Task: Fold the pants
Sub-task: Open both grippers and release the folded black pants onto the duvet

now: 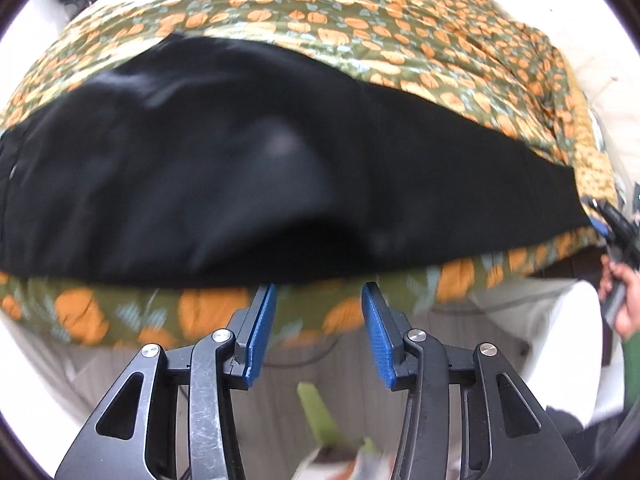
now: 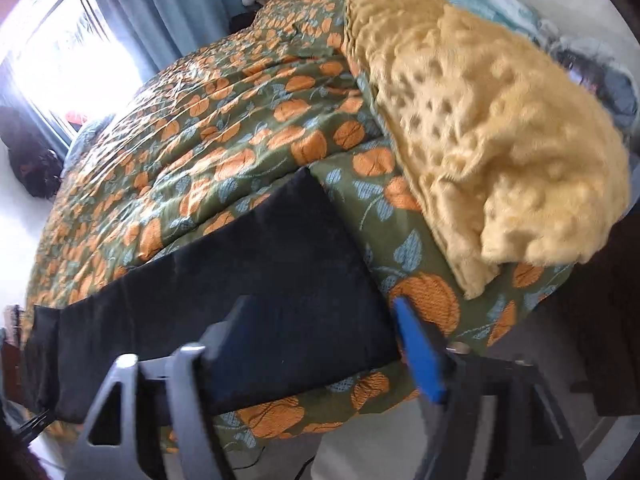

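Blue pads (image 1: 262, 328) of my left gripper (image 1: 318, 292) stand apart, empty, just short of the black pants (image 1: 240, 168). My right gripper (image 2: 320, 320) gapes wide over the pants' end, which lie flat along the pumpkin-print quilt (image 2: 240, 120)

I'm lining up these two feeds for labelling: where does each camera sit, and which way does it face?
Left wrist view: sits on the left gripper, looking steeply down past its open blue pads at the black pants on the patterned bedspread; a hand shows at right.
Right wrist view: sits on the right gripper, jaws open, facing down over the pants' end toward a yellow blanket and window.
Shared: pants and bedspread.
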`<state>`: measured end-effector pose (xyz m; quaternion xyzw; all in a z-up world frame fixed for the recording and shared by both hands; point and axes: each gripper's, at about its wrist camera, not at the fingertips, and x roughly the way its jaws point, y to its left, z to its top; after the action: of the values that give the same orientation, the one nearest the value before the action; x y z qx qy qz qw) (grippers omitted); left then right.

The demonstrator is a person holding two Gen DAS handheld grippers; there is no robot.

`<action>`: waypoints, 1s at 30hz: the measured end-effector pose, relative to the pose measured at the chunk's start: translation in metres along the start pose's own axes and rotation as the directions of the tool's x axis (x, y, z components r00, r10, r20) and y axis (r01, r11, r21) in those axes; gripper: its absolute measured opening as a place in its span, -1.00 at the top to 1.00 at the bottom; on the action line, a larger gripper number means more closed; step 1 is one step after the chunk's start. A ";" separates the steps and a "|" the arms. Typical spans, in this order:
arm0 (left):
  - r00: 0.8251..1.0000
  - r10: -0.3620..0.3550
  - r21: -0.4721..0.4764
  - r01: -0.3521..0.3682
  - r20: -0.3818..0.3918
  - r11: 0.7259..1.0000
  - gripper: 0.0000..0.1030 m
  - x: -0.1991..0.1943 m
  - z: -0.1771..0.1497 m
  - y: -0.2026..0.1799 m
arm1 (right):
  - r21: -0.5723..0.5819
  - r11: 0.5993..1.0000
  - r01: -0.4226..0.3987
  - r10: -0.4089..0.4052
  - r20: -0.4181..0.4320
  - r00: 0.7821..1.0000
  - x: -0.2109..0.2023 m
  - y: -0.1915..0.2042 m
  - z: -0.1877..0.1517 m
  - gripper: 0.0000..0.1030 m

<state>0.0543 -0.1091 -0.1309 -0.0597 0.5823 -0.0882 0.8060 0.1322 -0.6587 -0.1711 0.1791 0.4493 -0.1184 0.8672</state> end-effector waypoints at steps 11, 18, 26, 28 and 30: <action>0.975 0.198 -0.501 -0.121 0.103 0.857 -0.24 -0.110 0.032 0.302 | -0.040 0.997 0.060 -0.056 0.083 0.995 -0.013 0.011 -0.002 -0.62; 0.993 0.115 -0.451 -0.116 -0.031 0.885 -0.18 -0.079 0.035 0.352 | -0.007 0.998 0.063 -0.062 0.078 0.995 -0.010 0.008 -0.003 -0.62; 0.973 0.197 -0.297 -0.224 -0.119 0.928 0.44 -0.057 0.042 0.341 | 0.020 0.998 0.056 -0.057 0.072 0.996 -0.009 0.001 -0.003 -0.62; 0.959 0.253 -0.257 -0.279 -0.128 0.925 0.86 -0.061 0.046 0.333 | 0.028 0.998 0.055 -0.057 0.073 0.996 -0.010 0.000 -0.002 -0.62; 0.939 0.319 -0.216 -0.340 -0.127 0.915 0.88 -0.065 0.052 0.323 | 0.032 0.998 0.059 -0.062 0.076 0.995 -0.010 -0.001 -0.002 -0.62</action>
<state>0.1076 0.2201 -0.1183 -0.0513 0.6258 0.1159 0.7696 0.1244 -0.6579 -0.1642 0.1736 0.4192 -0.1579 0.8770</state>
